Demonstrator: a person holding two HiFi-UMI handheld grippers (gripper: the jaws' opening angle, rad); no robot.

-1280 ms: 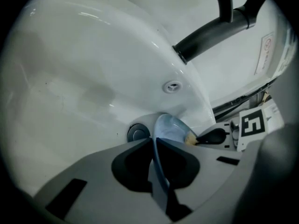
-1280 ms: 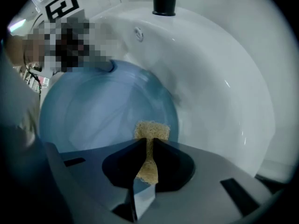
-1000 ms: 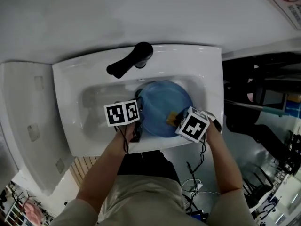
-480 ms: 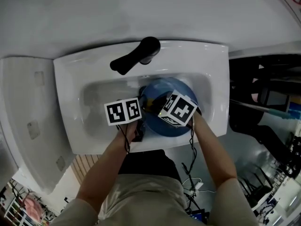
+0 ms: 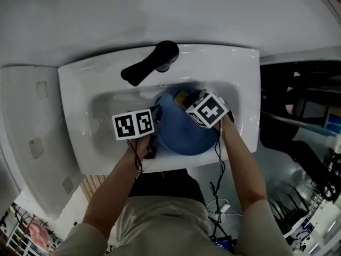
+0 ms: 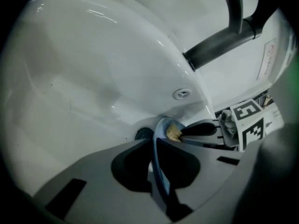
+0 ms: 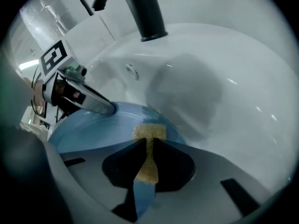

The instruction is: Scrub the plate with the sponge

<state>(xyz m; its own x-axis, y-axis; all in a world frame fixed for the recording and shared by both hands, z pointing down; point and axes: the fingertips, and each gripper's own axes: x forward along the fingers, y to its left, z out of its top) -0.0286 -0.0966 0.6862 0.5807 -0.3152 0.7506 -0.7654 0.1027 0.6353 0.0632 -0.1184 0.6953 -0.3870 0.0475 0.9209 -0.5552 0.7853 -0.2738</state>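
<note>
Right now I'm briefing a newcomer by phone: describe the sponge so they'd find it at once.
Find the white sink under the black faucet; a blue plate sits in its basin. Over the plate, the right gripper pinches a sponge, the only yellowish, grainy thing among smooth white and blue.

faucet overhead (black), basin left side free

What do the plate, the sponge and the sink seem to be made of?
Plate: likely plastic or glazed ceramic; smooth, even blue, thin rim.
Sponge: porous yellowish foam; grainy surface, pinched thin.
Sink: probably glazed ceramic; glossy white with sharp highlights.
</note>
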